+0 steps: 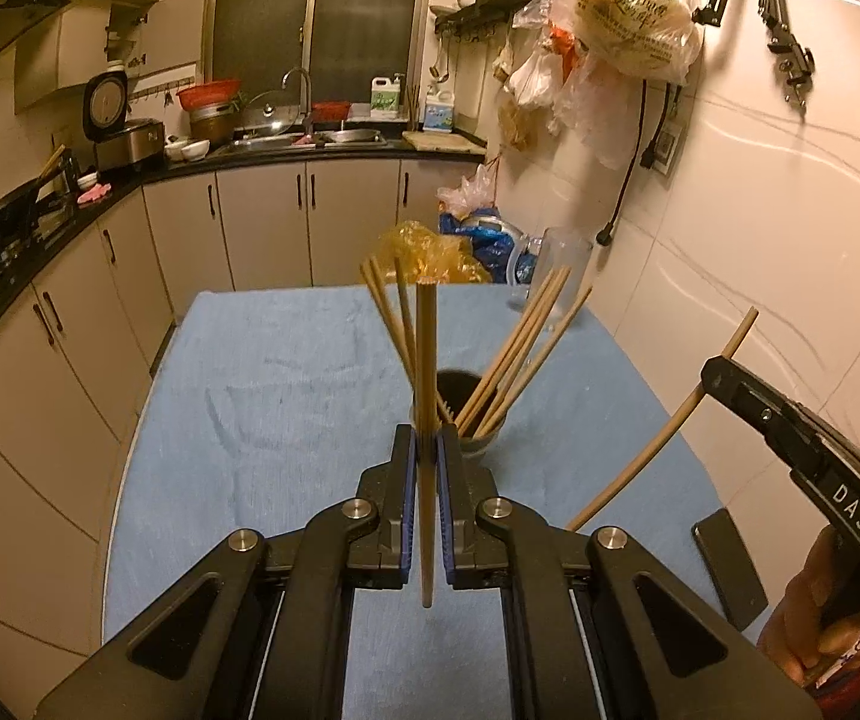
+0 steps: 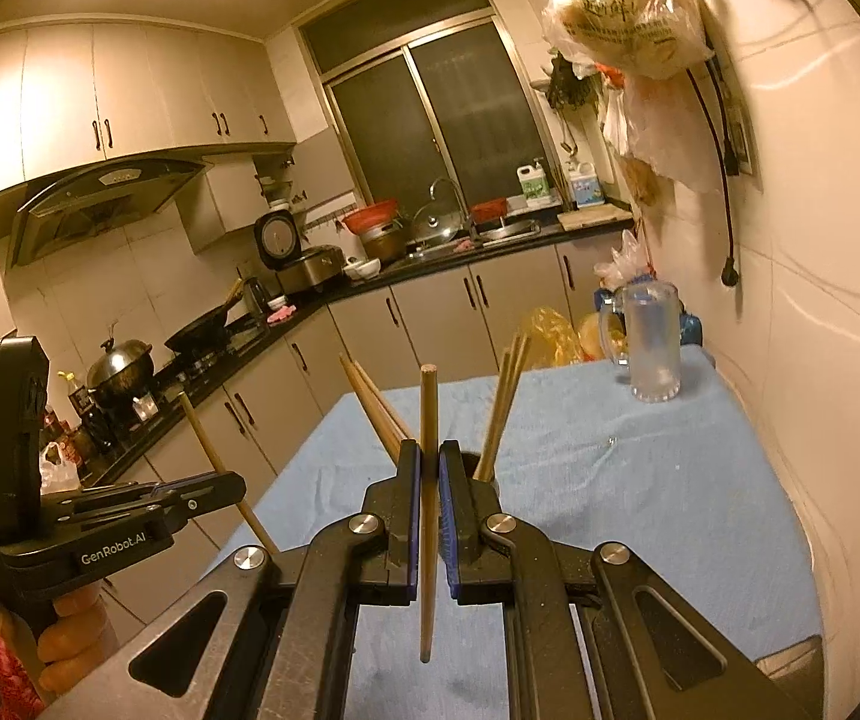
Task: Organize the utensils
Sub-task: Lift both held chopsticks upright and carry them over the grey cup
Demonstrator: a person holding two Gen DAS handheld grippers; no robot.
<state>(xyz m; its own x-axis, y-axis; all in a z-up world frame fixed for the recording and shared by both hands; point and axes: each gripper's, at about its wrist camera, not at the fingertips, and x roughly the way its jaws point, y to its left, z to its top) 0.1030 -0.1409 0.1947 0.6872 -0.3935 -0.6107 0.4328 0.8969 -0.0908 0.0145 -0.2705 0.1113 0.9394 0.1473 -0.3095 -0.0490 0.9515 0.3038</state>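
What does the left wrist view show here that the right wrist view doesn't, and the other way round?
Only the left wrist view shows the dark flat object lying on the cloth near the right edge, and the right gripper from the side. Only the right wrist view shows the range hood, the lidded wok and the left gripper from the side. Both show the blue tablecloth, the chopstick holder, the glass mug, and each gripper shut on a single chopstick.
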